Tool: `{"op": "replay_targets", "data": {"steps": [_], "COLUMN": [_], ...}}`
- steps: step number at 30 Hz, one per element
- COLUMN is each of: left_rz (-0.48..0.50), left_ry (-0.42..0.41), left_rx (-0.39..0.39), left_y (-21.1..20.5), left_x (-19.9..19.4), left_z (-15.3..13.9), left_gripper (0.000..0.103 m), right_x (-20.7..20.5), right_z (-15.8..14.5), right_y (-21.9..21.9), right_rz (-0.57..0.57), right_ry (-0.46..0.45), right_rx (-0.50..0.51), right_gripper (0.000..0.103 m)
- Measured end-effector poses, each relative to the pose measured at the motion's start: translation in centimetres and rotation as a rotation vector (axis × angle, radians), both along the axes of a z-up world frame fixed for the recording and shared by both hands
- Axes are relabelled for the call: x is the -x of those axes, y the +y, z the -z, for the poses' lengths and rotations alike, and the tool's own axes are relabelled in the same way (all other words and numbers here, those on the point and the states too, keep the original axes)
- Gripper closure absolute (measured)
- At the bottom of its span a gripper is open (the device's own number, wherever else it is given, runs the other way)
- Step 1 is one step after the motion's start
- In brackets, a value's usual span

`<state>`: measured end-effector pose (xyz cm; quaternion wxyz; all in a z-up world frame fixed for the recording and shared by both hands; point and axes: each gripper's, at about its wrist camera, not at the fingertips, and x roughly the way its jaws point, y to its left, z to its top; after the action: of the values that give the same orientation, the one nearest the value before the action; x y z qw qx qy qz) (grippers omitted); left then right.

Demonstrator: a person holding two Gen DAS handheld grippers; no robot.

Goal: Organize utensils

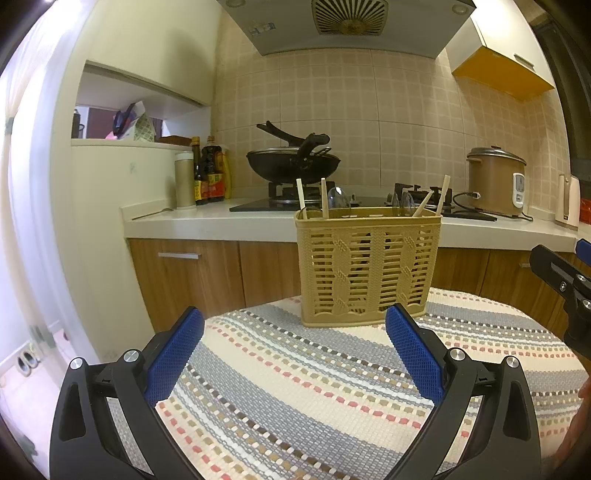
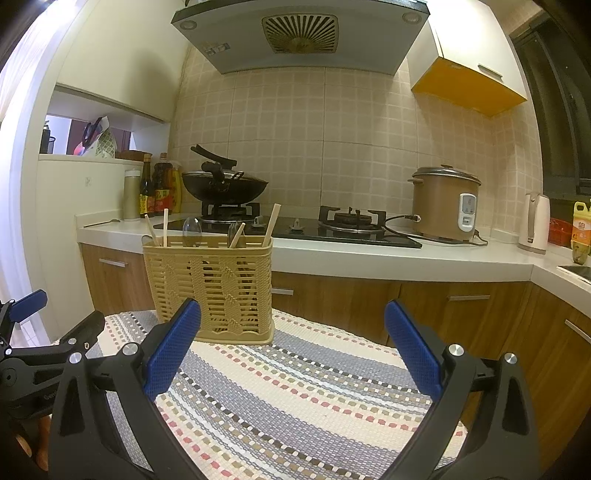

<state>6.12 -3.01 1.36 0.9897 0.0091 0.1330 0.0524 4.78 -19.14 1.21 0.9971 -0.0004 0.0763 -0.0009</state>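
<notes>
The utensil basket (image 1: 367, 266) stands upright near the far edge of the striped mat (image 1: 295, 387), chopsticks (image 1: 301, 197) and spoons inside. Both the left gripper (image 1: 293, 350) and right gripper (image 2: 291, 347) are held wide apart, empty. Nothing loose is seen; the basket should be approached squarely, without tipping.

Both views are warm and evenly lit, with a yellowish indoor cast over the tiled wall (image 1: 332, 96). The left edge blows out to white where bright light pours in, washing away detail there. Fisheye bending is strong: the range hood (image 2: 303, 33) and cabinet (image 2: 469, 70) curve toward the corners, which fall to black. The centre is sharp; the woven mat (image 1: 303, 387) shows crisp texture with only soft shadows. A faint sheen lies on the black stovetop (image 2: 295, 230).
</notes>
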Motion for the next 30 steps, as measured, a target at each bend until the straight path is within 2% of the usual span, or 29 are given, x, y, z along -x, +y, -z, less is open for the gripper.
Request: {"op": "replay_targets", "data": {"steps": [30], "left_rz": [0.025], "left_ry": [0.010], "left_rx": [0.005], "left_y": [0.03], "left_x": [-0.22], "left_z": [0.01], "left_gripper": [0.008], "right_x": [0.01], "right_z": [-0.13], "right_y": [0.18], "right_rz": [-0.004], "right_ry": [0.005], "right_rx": [0.002], "right_gripper": [0.008]}}
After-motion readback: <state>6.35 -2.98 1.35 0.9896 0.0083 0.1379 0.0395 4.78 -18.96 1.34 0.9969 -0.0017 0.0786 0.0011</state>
